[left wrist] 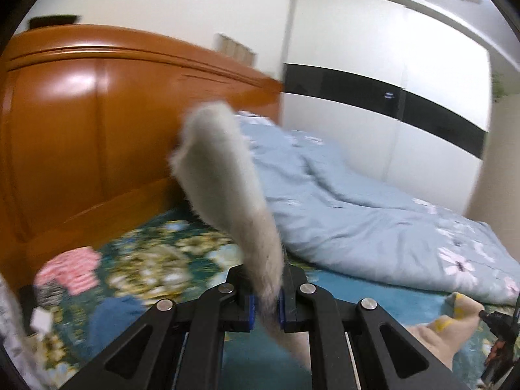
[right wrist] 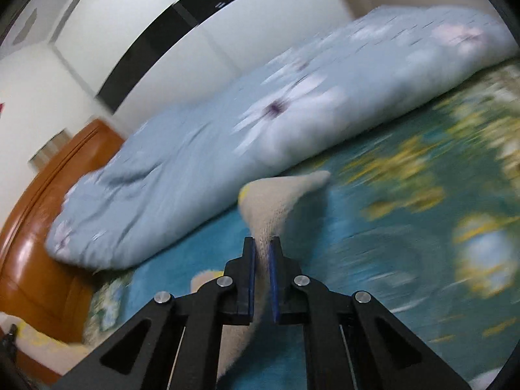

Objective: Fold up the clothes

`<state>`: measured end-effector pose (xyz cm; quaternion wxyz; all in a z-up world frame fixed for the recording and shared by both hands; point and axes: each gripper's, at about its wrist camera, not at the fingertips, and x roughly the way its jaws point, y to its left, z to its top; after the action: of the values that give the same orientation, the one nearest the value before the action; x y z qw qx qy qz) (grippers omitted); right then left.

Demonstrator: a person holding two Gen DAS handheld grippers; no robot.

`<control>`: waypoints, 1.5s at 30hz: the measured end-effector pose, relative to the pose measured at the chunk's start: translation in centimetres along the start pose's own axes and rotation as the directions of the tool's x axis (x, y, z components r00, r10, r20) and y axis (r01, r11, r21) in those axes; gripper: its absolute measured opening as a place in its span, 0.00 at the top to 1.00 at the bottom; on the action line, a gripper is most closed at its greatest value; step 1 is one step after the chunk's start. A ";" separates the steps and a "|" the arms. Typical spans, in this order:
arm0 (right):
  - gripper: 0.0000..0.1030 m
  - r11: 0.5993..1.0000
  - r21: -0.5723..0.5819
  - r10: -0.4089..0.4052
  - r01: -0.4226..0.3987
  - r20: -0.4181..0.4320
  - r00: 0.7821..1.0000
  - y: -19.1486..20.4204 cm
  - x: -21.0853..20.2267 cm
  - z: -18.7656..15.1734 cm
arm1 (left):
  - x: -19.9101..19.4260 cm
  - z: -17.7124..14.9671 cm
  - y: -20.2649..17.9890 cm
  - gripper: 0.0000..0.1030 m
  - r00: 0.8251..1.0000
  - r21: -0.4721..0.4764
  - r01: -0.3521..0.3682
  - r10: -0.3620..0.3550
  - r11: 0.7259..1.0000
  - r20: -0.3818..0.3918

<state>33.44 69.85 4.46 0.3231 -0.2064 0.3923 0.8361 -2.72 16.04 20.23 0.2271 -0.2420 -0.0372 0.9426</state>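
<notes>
- Left wrist view: left gripper clamped on a cream fluffy knit garment; blue pads pinch a narrow bunch of it. Beyond the jaws the cloth stands up and away as a long tapering flap, its free end near the glossy orange-brown wooden headboard.
- Right wrist view: right gripper likewise closed on the same cream garment; a short peak of cloth pokes past the pads, tip leaning right toward the pale blue flower-printed quilt.
- Garment position: lifted off the teal and yellow floral bedsheet, hanging between the two claws. In the left view it trails from the jaws down and to the right, toward the right-hand tool at the frame's lower right edge.
- Key relation: the long axis runs claw to claw, roughly along the quilt's near edge. Neither hand is nearer; both already hold an end.
- Judgement: the next move likely calls for laying it flat on open sheet beside the quilt, keeping the span taut.
- Elsewhere: a pink-striped piece and a blue piece lie by the headboard. Heavy blur; finer detail unreadable.
</notes>
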 end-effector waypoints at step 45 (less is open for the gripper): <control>0.73 0.953 0.041 0.289 -0.299 -0.410 0.865 -4.7 -12.0 -23.9 | 1.8 -29.0 -10.2 0.57 0.639 -0.249 0.340 -0.417 0.907 -0.646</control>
<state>47.39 48.73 -5.34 0.0994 -0.3194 0.4684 0.8177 13.77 24.86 -4.25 0.4037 -0.5710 -0.0494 0.7131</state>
